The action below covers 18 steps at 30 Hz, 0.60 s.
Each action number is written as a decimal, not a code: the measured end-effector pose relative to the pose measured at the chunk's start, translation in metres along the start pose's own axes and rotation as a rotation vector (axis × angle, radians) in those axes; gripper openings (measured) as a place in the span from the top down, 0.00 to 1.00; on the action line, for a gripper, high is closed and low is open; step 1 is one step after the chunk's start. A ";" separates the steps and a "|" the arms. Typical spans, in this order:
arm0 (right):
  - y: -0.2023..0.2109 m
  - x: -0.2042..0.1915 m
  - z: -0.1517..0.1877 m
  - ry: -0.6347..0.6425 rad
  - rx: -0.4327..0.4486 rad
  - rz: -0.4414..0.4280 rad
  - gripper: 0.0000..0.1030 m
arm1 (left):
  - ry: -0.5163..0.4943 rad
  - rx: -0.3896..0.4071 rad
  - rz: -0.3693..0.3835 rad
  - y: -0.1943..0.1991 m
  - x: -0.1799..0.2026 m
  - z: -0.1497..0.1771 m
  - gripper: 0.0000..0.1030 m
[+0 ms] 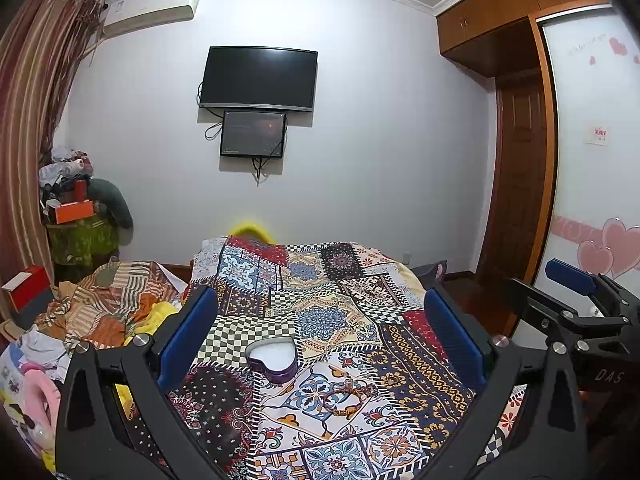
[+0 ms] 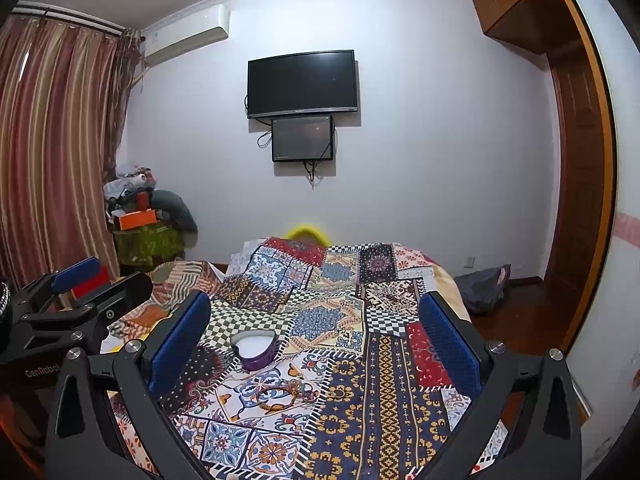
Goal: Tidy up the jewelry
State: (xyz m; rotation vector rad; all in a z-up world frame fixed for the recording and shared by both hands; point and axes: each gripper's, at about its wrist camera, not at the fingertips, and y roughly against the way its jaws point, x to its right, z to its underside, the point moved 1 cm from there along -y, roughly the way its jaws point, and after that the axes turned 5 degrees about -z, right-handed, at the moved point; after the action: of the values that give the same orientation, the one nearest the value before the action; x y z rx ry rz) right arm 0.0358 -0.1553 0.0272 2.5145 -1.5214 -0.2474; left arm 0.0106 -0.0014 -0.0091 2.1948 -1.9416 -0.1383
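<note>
A heart-shaped purple tin with a white inside stands open on the patchwork bed cover. Just in front of it lies a thin beaded bracelet on the cloth. My left gripper is open above the cover, the tin and bracelet between its blue pads, nothing held. My right gripper is open too, hovering over the same spot. Each gripper shows at the edge of the other's view: the right gripper and the left gripper.
Crumpled striped bedding and clothes pile up left of the cover. A cluttered stand with an orange box sits by the curtain. Two screens hang on the far wall. A wooden wardrobe and door stand to the right.
</note>
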 end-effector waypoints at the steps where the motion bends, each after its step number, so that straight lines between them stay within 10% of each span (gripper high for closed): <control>1: 0.000 0.000 0.000 0.000 0.000 0.001 0.00 | 0.000 0.001 -0.001 0.000 0.000 0.000 0.00; 18: -0.003 0.004 -0.001 0.001 -0.001 -0.003 0.00 | -0.005 -0.002 -0.009 -0.003 0.002 0.002 0.00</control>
State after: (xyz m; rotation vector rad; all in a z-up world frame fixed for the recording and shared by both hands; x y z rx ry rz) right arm 0.0408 -0.1574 0.0276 2.5160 -1.5166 -0.2475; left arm 0.0134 -0.0033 -0.0113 2.2050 -1.9335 -0.1474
